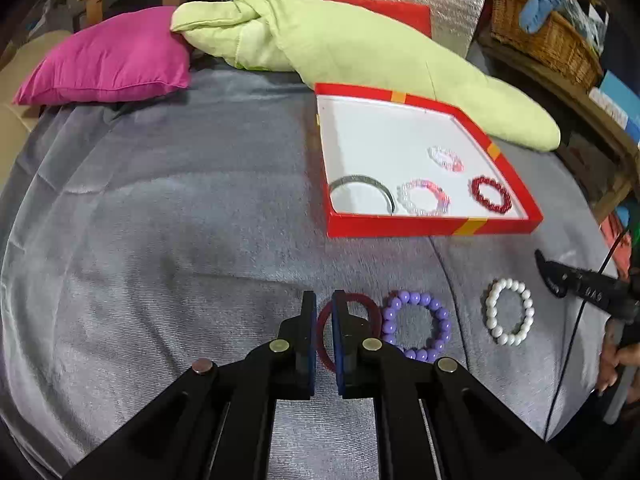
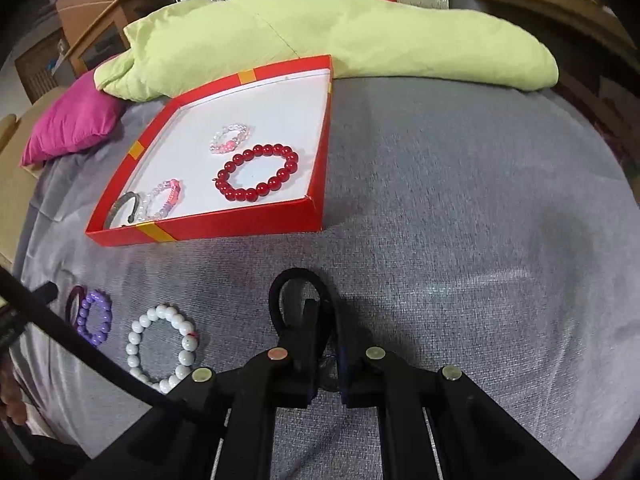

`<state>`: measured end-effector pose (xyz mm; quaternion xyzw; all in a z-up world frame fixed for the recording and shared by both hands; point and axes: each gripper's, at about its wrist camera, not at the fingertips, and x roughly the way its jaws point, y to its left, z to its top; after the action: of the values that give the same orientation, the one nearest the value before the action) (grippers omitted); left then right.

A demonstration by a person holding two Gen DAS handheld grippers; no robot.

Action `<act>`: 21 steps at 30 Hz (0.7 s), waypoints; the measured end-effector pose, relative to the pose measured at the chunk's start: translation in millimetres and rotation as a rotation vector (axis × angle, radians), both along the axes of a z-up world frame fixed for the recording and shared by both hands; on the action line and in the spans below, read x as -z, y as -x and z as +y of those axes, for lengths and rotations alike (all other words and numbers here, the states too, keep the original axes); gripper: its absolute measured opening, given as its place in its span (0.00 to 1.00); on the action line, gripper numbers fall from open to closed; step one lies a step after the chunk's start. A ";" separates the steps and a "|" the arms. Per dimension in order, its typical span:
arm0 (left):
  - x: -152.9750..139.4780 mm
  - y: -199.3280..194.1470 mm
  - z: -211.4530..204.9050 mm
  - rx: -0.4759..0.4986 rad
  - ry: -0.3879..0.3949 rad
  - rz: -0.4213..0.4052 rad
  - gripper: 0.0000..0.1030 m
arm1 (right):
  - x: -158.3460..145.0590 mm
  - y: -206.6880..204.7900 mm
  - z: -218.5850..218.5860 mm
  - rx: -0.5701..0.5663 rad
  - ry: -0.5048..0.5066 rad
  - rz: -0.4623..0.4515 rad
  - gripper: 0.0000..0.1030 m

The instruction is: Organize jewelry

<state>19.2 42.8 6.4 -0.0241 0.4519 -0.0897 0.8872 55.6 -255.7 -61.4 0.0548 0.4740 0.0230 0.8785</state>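
Note:
A red box (image 1: 432, 227) (image 2: 208, 229) with a white floor lies on the grey cloth. In it are a silver bangle (image 1: 362, 179), two clear-pink bead bracelets (image 1: 424, 197) (image 1: 446, 158) and a red bead bracelet (image 1: 491, 194) (image 2: 258, 176). My left gripper (image 1: 323, 300) is nearly shut around the rim of a dark red bangle (image 1: 362, 298). A purple bead bracelet (image 1: 416, 326) (image 2: 95, 316) and a white bead bracelet (image 1: 510, 311) (image 2: 162, 342) lie beside it. My right gripper (image 2: 322, 312) is shut on a black bangle (image 2: 294, 276).
A green cushion (image 1: 340, 40) (image 2: 320, 36) and a pink pillow (image 1: 108, 56) lie behind the box. A wicker basket (image 1: 544, 36) stands on a wooden shelf at the right. The right gripper also shows in the left wrist view (image 1: 548, 272).

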 end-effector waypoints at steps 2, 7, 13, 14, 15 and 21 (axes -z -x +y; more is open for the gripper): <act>-2.4 -0.3 3.6 -0.010 0.013 -0.005 0.07 | -1.1 0.4 2.1 0.000 0.012 -0.011 0.08; -4.8 1.1 10.6 -0.026 0.031 -0.011 0.07 | -8.4 2.4 11.1 -0.018 -0.024 -0.055 0.08; -5.1 1.2 17.2 -0.043 0.043 -0.014 0.07 | -21.3 7.3 21.8 -0.075 -0.091 -0.116 0.08; -5.2 0.9 18.4 -0.047 0.045 -0.015 0.07 | -22.6 7.6 23.3 -0.080 -0.099 -0.120 0.08; -5.6 0.5 20.0 -0.051 0.049 -0.016 0.07 | -24.8 9.7 25.1 -0.084 -0.109 -0.125 0.08; -6.8 -1.2 28.0 -0.063 0.073 -0.025 0.07 | -35.1 13.3 29.6 -0.109 -0.164 -0.152 0.08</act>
<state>20.4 70.8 13.2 -0.0693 0.4363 -0.0784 0.8937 42.2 -226.1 -26.3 0.0987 0.4050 0.1134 0.9019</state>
